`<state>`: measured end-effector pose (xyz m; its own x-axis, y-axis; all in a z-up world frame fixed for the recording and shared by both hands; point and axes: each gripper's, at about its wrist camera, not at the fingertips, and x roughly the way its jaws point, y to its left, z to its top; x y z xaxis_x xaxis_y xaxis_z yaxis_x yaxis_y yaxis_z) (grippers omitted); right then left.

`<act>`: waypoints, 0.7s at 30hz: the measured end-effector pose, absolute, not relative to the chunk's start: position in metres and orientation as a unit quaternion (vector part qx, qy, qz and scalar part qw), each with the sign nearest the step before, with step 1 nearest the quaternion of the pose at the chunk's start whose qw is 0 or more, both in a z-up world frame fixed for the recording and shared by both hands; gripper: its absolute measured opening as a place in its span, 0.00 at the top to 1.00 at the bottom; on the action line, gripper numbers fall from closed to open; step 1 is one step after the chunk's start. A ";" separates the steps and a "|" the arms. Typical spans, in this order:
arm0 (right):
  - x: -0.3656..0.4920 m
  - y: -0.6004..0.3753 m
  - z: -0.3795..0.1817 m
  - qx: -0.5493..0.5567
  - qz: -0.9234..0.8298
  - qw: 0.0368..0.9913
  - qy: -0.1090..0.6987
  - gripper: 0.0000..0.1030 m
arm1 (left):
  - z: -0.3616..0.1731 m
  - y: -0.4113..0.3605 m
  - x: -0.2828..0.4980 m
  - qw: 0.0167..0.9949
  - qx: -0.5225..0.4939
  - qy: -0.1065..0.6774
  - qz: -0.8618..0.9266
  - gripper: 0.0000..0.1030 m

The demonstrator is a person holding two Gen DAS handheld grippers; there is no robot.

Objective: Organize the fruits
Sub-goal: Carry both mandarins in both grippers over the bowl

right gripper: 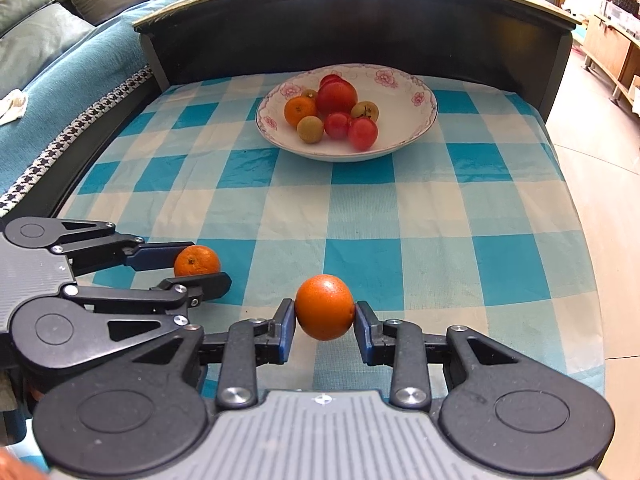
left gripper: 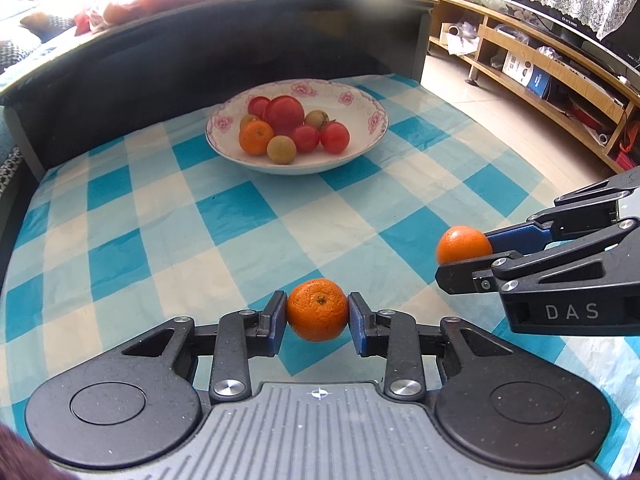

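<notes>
My left gripper [left gripper: 317, 312] is shut on a bumpy tangerine [left gripper: 317, 309], its blue pads pressed on both sides just above the cloth. In the right wrist view that same gripper [right gripper: 198, 268] and tangerine [right gripper: 197, 261] sit at the left. My right gripper [right gripper: 325, 314] is shut on a smoother orange [right gripper: 325, 306]; the left wrist view shows this gripper [left gripper: 466, 258] with the orange [left gripper: 463, 245] at the right. A white flowered bowl [left gripper: 360, 152] at the far side holds several tomatoes, a tangerine and small brownish fruits.
A blue-and-white checked cloth [right gripper: 420, 216] covers the table. A dark raised ledge [right gripper: 360, 28] runs behind the bowl, with more fruit on top. A sofa [right gripper: 60, 60] lies left and a wooden shelf unit [left gripper: 540, 72] right, past the table edge.
</notes>
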<state>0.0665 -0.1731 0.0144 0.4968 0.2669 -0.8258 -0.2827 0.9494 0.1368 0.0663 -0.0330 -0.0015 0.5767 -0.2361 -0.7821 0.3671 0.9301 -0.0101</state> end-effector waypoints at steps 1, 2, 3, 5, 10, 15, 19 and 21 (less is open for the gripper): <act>0.067 -0.173 0.016 -0.008 0.159 0.866 0.473 0.66 | 0.001 -0.034 0.067 0.886 0.077 0.424 -0.171 0.61; 0.067 -0.173 0.018 -0.007 0.160 0.868 0.471 0.66 | 0.003 -0.034 0.067 0.887 0.077 0.421 -0.172 0.61; 0.067 -0.173 0.019 -0.006 0.160 0.869 0.468 0.66 | 0.005 -0.035 0.068 0.889 0.077 0.418 -0.172 0.61; 0.068 -0.173 0.022 -0.004 0.161 0.871 0.464 0.66 | 0.010 -0.035 0.070 0.891 0.073 0.413 -0.174 0.61; 0.071 -0.173 0.029 0.002 0.162 0.876 0.454 0.66 | 0.015 -0.037 0.077 0.895 0.068 0.406 -0.173 0.61; 0.079 -0.174 0.036 0.004 0.161 0.882 0.444 0.66 | 0.023 -0.038 0.088 0.900 0.062 0.395 -0.172 0.61; 0.089 -0.174 0.042 0.005 0.159 0.886 0.435 0.66 | 0.030 -0.040 0.101 0.905 0.059 0.387 -0.170 0.61; 0.096 -0.176 0.045 0.010 0.157 0.889 0.430 0.66 | 0.032 -0.040 0.108 0.906 0.060 0.383 -0.168 0.61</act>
